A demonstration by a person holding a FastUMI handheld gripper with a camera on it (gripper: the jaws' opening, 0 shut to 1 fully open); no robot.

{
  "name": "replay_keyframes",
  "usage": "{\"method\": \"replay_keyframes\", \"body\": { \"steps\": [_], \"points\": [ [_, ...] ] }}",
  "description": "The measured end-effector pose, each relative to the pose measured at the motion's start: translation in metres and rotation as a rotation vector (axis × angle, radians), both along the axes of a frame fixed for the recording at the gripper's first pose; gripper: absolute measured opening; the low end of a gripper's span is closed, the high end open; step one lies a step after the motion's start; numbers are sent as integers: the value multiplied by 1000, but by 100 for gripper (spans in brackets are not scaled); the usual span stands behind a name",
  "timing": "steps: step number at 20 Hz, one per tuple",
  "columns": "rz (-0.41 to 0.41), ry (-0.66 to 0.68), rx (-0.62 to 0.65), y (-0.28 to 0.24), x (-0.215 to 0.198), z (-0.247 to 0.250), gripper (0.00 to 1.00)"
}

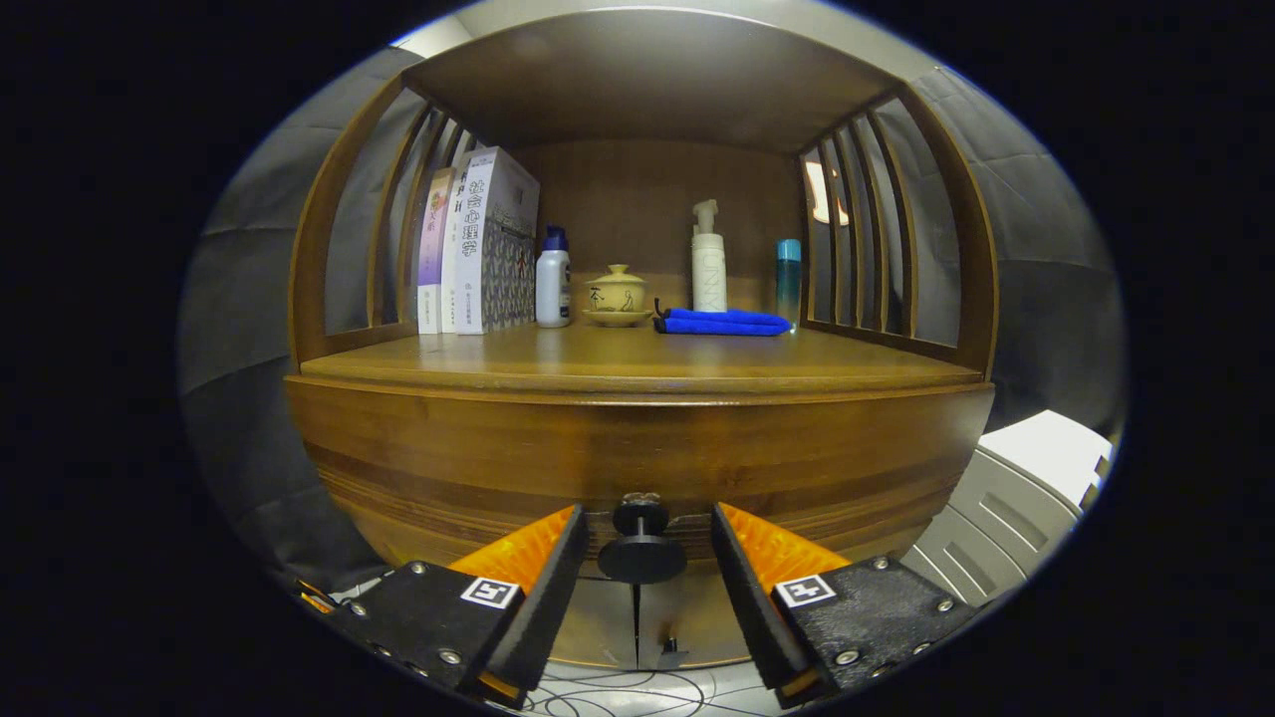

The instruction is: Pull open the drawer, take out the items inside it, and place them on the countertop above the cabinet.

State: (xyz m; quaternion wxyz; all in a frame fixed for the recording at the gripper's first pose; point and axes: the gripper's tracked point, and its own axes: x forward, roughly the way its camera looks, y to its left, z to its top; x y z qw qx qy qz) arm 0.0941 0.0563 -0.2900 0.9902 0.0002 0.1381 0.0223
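The gripper (642, 543) has its jaws wide apart, one on each side of the dark round knob (641, 546) of the drawer (637, 460), neither finger touching it. The drawer front is flush with the wooden cabinet (329, 249); what lies inside is hidden. Just above it runs the worktop (637, 363). Along its back edge, from the left corner to the right, stand three upright books (478, 244), a white bottle with a blue cap (553, 279), a small lidded teacup on a saucer (617, 296), a white spray bottle (708, 261) and a teal tube (788, 274). A folded blue cloth (722, 322) lies in front of the spray bottle
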Motion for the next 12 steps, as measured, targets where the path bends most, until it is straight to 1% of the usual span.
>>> {"method": "replay_keyframes", "body": {
  "steps": [3,6,10,12],
  "points": [
    [32,14,17,7,0,-8,63],
    [44,-9,-1,6,2,-9,47],
    [64,-17,-15,6,0,-11,34],
    [67,-10,-14,5,-4,-12,33]
  ]
}}
